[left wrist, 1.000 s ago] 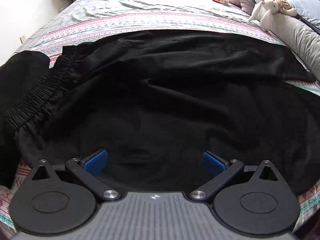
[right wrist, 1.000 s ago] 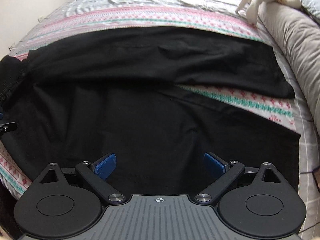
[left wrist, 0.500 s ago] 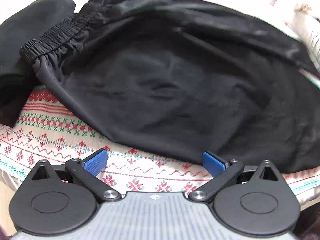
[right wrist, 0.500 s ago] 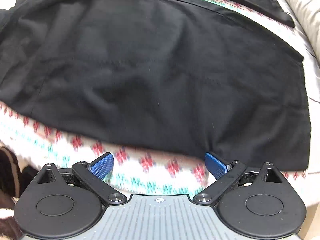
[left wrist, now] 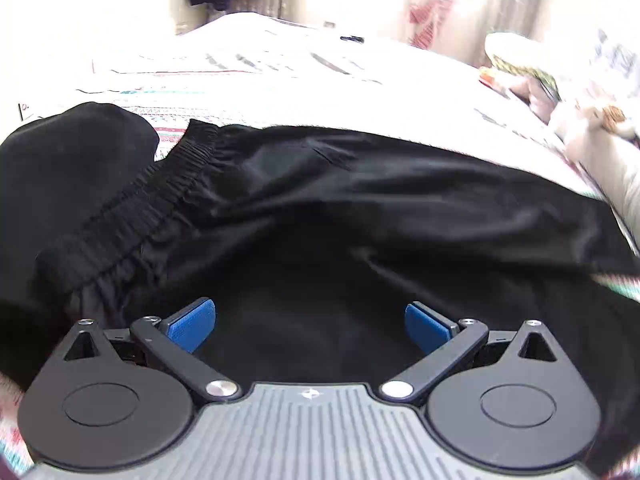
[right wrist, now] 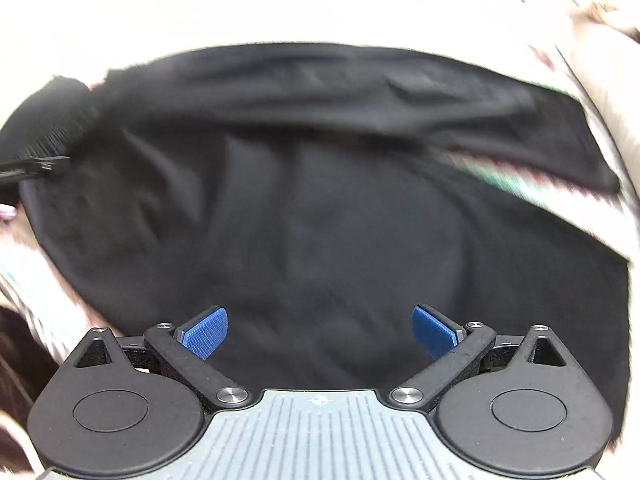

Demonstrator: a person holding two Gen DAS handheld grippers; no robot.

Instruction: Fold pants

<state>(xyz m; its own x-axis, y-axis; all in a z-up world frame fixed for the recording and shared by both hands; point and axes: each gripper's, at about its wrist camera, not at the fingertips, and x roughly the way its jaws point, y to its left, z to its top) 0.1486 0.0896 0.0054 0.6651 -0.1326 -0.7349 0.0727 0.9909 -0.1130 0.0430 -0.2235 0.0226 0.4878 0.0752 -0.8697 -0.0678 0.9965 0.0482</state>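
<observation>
Black pants lie spread across the bed, the elastic waistband at the left in the left wrist view. My left gripper is open and empty, low over the near part of the fabric. In the right wrist view the pants fill the middle, with the two legs parting at the right. My right gripper is open and empty over the near leg. The left gripper's tip shows at the left edge of that view.
A second black garment lies to the left of the waistband. The patterned bedspread stretches behind. Plush toys and pillows sit at the far right. A small dark object lies near the bed's far edge.
Both grippers have moved forward from the bed's near edge back over the pants, and both views tilted up. Both stay open and empty. The pants have not shifted.
</observation>
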